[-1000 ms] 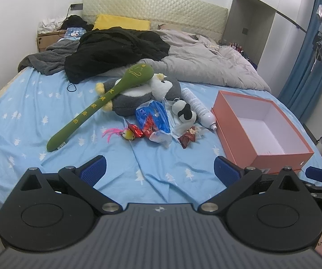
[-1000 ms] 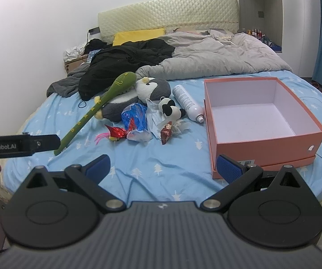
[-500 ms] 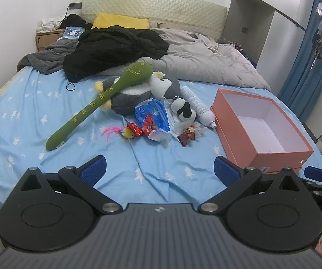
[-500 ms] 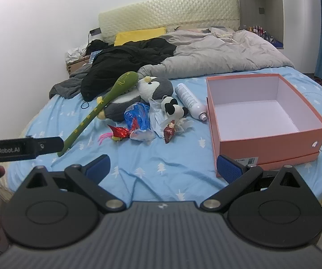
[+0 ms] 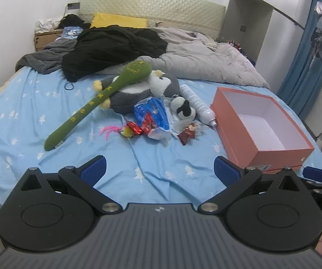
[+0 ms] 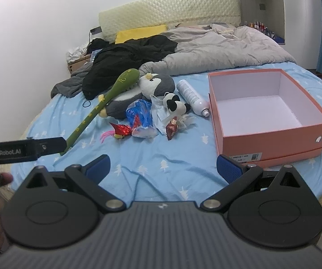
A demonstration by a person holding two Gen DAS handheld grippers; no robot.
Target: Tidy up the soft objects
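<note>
Both the left tongs (image 5: 159,169) and right tongs (image 6: 162,165) hang spread apart and empty over a blue bed (image 5: 26,116), where a plush penguin (image 5: 134,94), green plush stick (image 5: 98,100) and small panda (image 5: 183,109) lie beside an orange box (image 5: 273,154).

Both wrist views face the bed (image 5: 26,116) from its foot.

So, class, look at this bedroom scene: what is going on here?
A person holds a hand-held gripper in each hand, both open and empty: the left hand-held gripper and the right hand-held gripper hover over the blue bedsheet. Nothing is grasped yet. The green plush stick, penguin plush and panda toy lie piled beside the empty pink box.
</note>
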